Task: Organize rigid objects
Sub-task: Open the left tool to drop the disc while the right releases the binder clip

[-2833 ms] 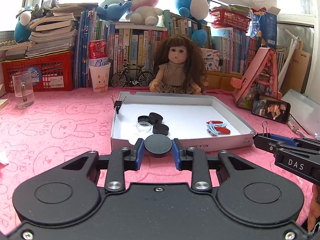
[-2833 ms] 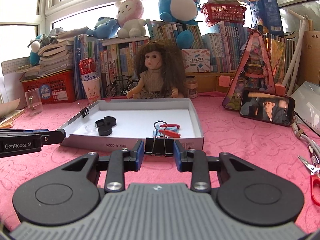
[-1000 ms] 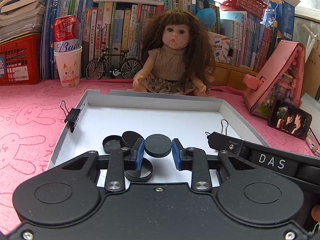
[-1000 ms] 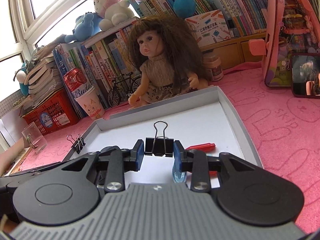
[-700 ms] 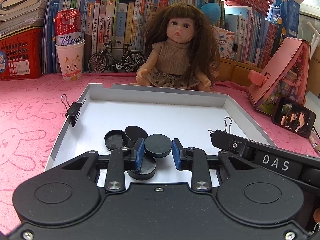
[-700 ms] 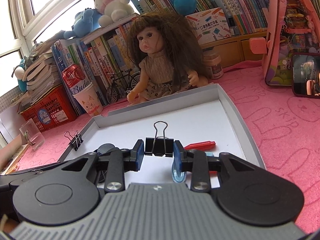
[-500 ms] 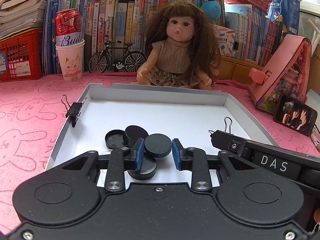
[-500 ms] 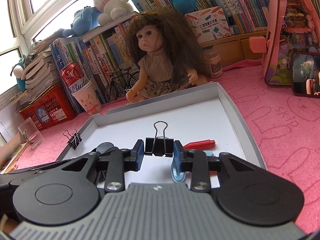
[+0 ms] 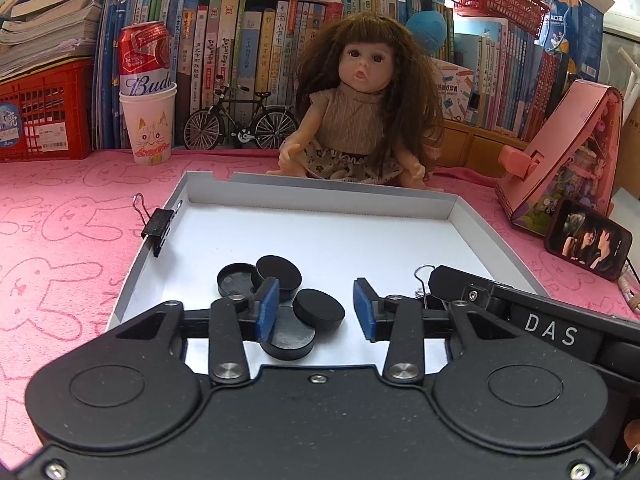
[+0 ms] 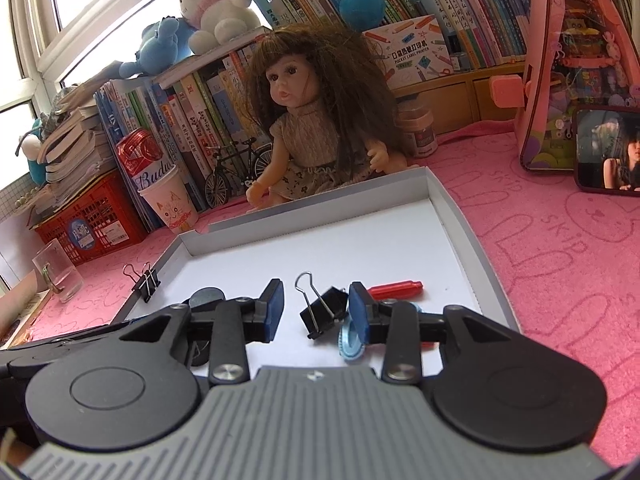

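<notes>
as jaws just opened, black disc (image 9: 319,309) lies between left hand-held gripper (image 9: 315,311) pads.

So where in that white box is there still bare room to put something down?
The white box is bare across its far half, from the doll-side wall down to the black discs; the middle strip between the discs and the loose binder clip is also free. Crowded: the near left by the discs, and the near right by the red pieces.

Pink bunny-print tablecloth (image 9: 60,216), desk packed with stuff

Straight ahead of the claw there's a row of books (image 9: 240,48) along the back, with a red crate (image 9: 44,116) off to the left. Daylight pours in from the window (image 10: 96,4) up top left, plush toys (image 10: 212,4) sitting on the books.
</notes>
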